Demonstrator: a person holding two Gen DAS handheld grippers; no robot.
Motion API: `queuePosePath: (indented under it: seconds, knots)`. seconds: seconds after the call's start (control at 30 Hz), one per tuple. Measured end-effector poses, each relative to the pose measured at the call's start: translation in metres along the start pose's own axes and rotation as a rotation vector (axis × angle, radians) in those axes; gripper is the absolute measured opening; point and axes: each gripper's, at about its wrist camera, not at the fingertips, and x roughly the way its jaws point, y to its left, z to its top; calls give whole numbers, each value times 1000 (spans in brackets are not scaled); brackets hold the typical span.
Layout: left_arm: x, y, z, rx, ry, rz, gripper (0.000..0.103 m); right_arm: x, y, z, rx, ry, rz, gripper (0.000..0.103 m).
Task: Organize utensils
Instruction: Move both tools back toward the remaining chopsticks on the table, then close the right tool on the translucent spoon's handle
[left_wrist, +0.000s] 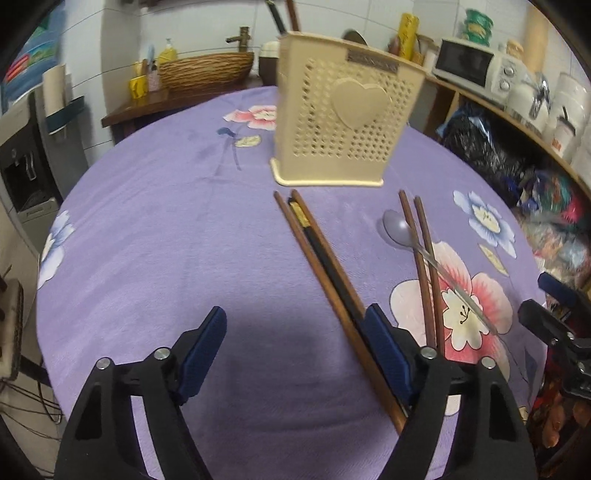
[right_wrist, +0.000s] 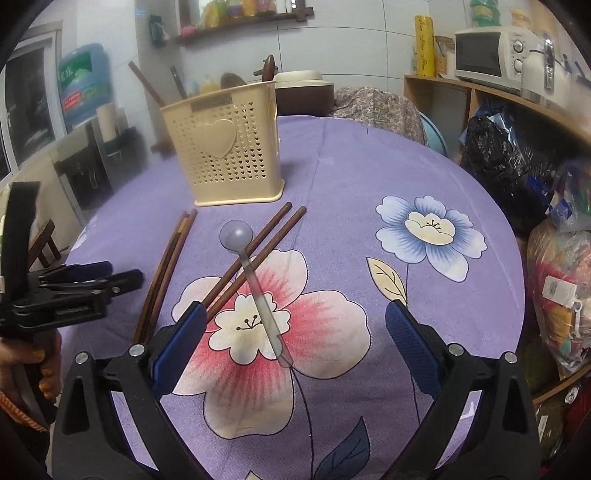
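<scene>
A cream perforated utensil holder (left_wrist: 343, 118) (right_wrist: 229, 147) with a heart on its side stands on the purple flowered tablecloth (left_wrist: 166, 221); a few handles stick up out of it. In front of it lie a bundle of brown and black chopsticks (left_wrist: 317, 266) (right_wrist: 166, 273), a brown chopstick pair (left_wrist: 423, 302) (right_wrist: 260, 240) and a translucent spoon (left_wrist: 397, 225) (right_wrist: 236, 234) resting across that pair. My left gripper (left_wrist: 295, 314) is open low over the cloth, the bundle running just inside its right finger. My right gripper (right_wrist: 295, 308) is open, the spoon's handle lying between its fingers, untouched.
A white toaster oven (left_wrist: 469, 66) sits on a wooden shelf at the right, with bags (right_wrist: 506, 155) piled below. A woven basket (left_wrist: 207, 70) stands on a counter behind the table. A water bottle (right_wrist: 85, 77) is at the far left. A hand (right_wrist: 40, 369) holds the left gripper (right_wrist: 74, 288).
</scene>
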Motion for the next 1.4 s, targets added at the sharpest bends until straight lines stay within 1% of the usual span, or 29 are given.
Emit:
queuePosePath:
  seconds: [0.1,0.2,0.33,0.43,0.5,0.57,0.67,0.77,0.83,0.93,0.97,1.0,1.03,1.1,1.13,1.2,1.27,1.4]
  knots:
    - [12,-9,0,33,20,35,69,0,-2,0,4,6,9,96]
    - [12,-9,2,25,15,30,68,2,-2,0,5,12,11,96]
    - [13,-11,4,33,20,52,64,3,0,0,8,17,24,96]
    - [11,-4,1,19,22,35,64,5,3,0,-1,23,25,96]
    - [7,4,-1,21,23,56,64,6,4,1,-5,30,26,96]
    - [6,13,-3,9,30,51,64,6,3,2,-4,28,32,96]
    - [1,27,-3,-12,31,66,64,10,4,7,-6,31,57,96]
    - [-2,34,-1,-32,26,79,63,14,8,13,-12,39,101,96]
    - [-3,34,1,-46,17,64,63,17,13,19,-33,33,130,96]
    - [1,23,6,-11,18,53,63,24,21,26,-84,31,150,96]
    - [3,20,6,-5,20,47,63,28,25,29,-105,37,159,93]
    - [5,18,7,-6,23,38,62,34,31,33,-145,55,176,87]
    - [5,17,6,-11,21,32,62,39,36,35,-171,69,189,84]
    - [3,17,6,-21,14,25,62,53,50,41,-260,112,226,75]
    - [2,17,6,-23,11,25,62,59,54,43,-287,123,231,71]
    - [0,19,5,-25,10,29,62,72,64,50,-350,150,256,67]
    - [-3,22,4,-37,5,28,62,83,69,59,-387,161,271,63]
    - [-6,28,2,-52,3,34,62,111,72,77,-428,224,313,61]
